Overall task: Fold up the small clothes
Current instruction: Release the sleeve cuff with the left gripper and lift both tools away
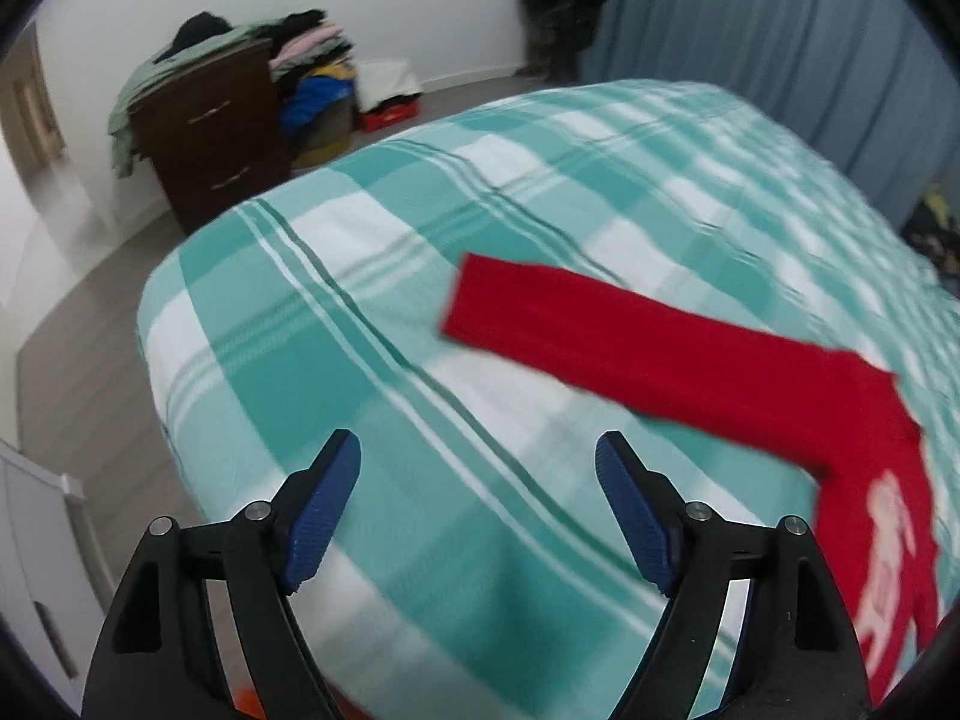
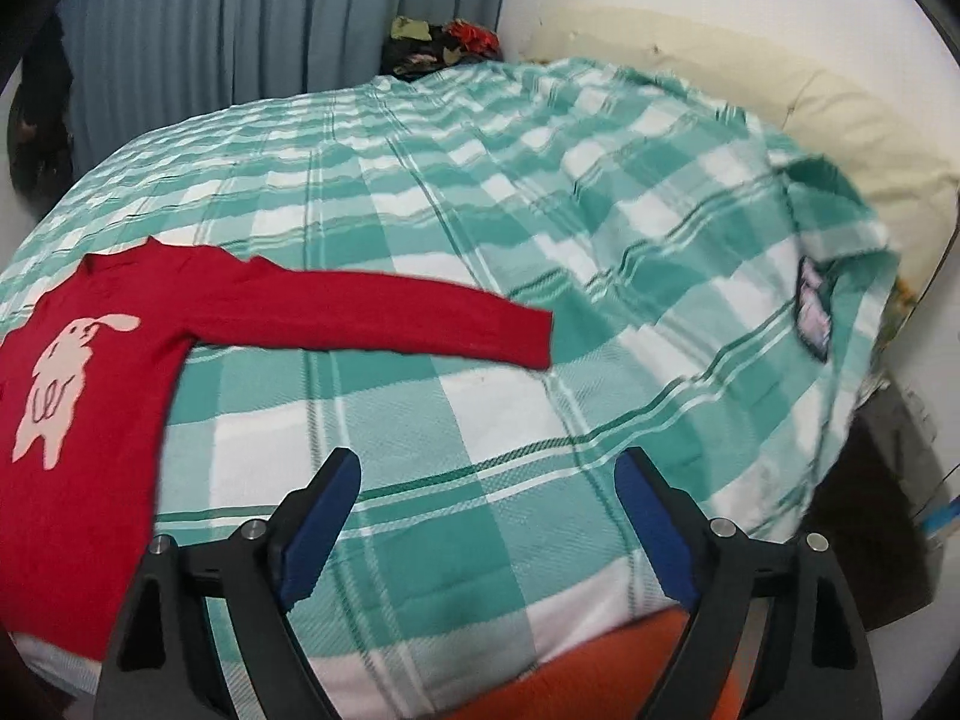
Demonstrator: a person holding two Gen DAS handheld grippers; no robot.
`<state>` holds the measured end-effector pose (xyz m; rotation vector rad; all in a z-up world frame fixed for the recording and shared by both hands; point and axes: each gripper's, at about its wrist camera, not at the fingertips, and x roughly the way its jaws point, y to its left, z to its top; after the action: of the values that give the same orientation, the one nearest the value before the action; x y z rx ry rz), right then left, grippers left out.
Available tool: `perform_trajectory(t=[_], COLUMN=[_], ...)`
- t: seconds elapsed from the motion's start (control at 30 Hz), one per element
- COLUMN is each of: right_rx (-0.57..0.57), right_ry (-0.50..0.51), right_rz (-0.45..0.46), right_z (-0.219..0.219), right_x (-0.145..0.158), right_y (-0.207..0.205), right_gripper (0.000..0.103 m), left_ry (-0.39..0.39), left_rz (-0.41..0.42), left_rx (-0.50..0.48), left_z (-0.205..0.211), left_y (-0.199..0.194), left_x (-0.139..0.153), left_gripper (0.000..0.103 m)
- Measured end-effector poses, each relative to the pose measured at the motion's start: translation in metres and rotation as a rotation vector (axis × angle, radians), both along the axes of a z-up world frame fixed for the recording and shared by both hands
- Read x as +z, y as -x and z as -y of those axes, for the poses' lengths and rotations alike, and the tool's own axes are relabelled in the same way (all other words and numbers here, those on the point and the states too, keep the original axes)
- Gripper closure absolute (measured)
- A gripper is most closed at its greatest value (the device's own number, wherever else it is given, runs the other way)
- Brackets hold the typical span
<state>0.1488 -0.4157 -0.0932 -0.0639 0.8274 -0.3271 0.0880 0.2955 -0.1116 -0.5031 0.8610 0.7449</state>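
Left wrist view shows the left gripper (image 1: 478, 459) with its jaws spread wide and nothing between them, hanging over the bed (image 1: 336, 324), which is covered by a teal-and-white checked blanket. To the right of the jaws a red sweater (image 1: 708, 366) lies flat on that blanket, one sleeve stretched out straight toward the middle of the bed, the body running off the lower right edge of the picture with part of a pale pink motif showing; the gripper is clear of the sweater. Beyond the bed stands a dark wooden drawer chest (image 1: 210, 132) with clothes draped over it, a heap of clothes (image 1: 312, 72) beside it, and blue-grey curtains (image 1: 780, 36) along the far wall, where a person (image 1: 564, 6) stands, blurred. Right wrist view shows the right gripper (image 2: 487, 468), also wide open and holding nothing, above bare blanket. Here the sweater (image 2: 120, 324) lies to the left of the jaws, its front up with a pink rabbit-like figure (image 2: 60, 378), the other sleeve reaching out flat to the right across the blanket. A cream pillow (image 2: 840, 138) rests at the far right edge of the bed.
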Motion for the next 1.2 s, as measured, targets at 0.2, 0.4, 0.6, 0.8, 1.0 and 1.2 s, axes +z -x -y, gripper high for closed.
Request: perform_trajectory(t=[0.2,0.4,0.6,0.8,1.0,1.2], right_rx=[0.069,0.112,0.135,0.166,0.181,0.188], right_ry=[0.071,0.099,0.092,0.077,0.087,0.091], right_rz=[0.045,0.058,0.04,0.013,0.005,0.008], right_z=[-0.032,-0.053,-0.067,-0.08,-0.086,-0.09], right_x=[0.046,0.07,0.076,0.072,0.072,0.075], right_y=[0.02,0.031,0.04,0.046,0.047,0.048], right_gripper=[0.017,0.017,0.017,0.017,0.017,0.017], left_ry=[-0.01,-0.055,-0.148,-0.195,-0.174,-0.152], left_rz=[0.037,-0.015,-0.015,-0.035,-0.038,-0.039], left_rx=[-0.133,-0.208,-0.262,-0.302,-0.269,-0.249], left_z=[0.08,0.12,0.136,0.148,0.142,0.137], left_y=[0.022,0.032,0.029,0.028,0.027,0.027], left_x=[-0.001,-0.035,-0.032,-0.033,-0.037,-0.04], left_gripper=[0.015,0.015,0.015,0.015,0.015,0.015])
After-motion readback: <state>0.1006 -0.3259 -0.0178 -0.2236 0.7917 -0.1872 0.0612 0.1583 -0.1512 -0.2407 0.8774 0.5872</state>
